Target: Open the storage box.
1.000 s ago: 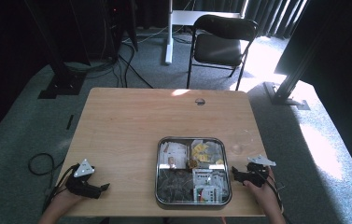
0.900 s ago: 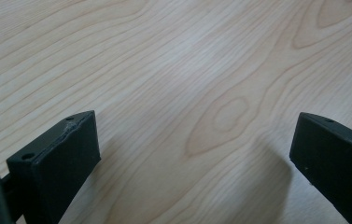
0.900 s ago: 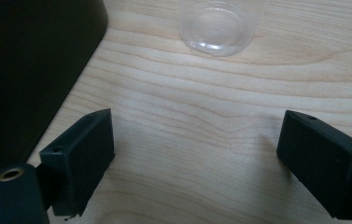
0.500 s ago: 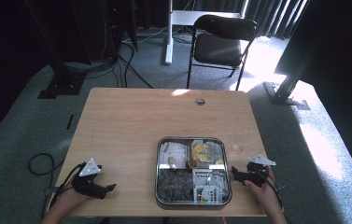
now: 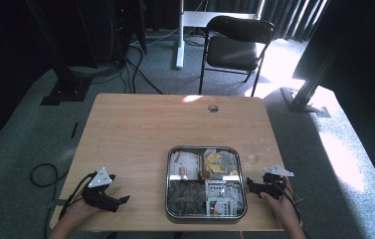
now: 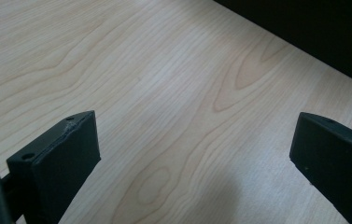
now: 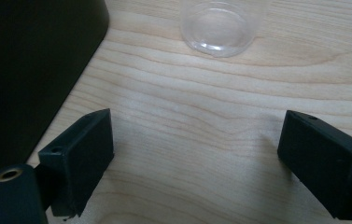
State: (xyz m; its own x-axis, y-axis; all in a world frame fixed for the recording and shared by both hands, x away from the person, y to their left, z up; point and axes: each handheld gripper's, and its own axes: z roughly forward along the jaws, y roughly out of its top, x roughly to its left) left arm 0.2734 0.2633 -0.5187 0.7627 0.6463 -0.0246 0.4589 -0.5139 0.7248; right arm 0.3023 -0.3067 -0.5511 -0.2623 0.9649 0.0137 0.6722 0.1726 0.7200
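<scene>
A pale wood tabletop (image 5: 140, 134) stands on grey carpet in a dim room, with a black folding chair (image 5: 235, 47) beyond its far edge, cables on the floor to the far left and a sunlit patch on the floor to the right. A small round hole (image 5: 213, 108) sits near the far edge. A metal tray (image 5: 167, 184) with rounded corners lies near the near edge, right of centre, divided into compartments that hold paper packets and yellow pieces; the contents are too small to name. A clear round plastic dish (image 7: 218, 25) rests on the wood just right of the tray.

Since a second ago the left gripper (image 5: 120, 200) has slid a little toward the tray along the near edge; the right gripper (image 5: 249, 184) has stayed put.

The left gripper lies low over the near left corner, held by a hand (image 5: 78, 214), pointing toward the tray, its fingers (image 6: 66, 154) spread wide over bare wood. The right gripper sits just beside the tray's right wall, its fingers (image 7: 82, 149) also spread wide, empty.
</scene>
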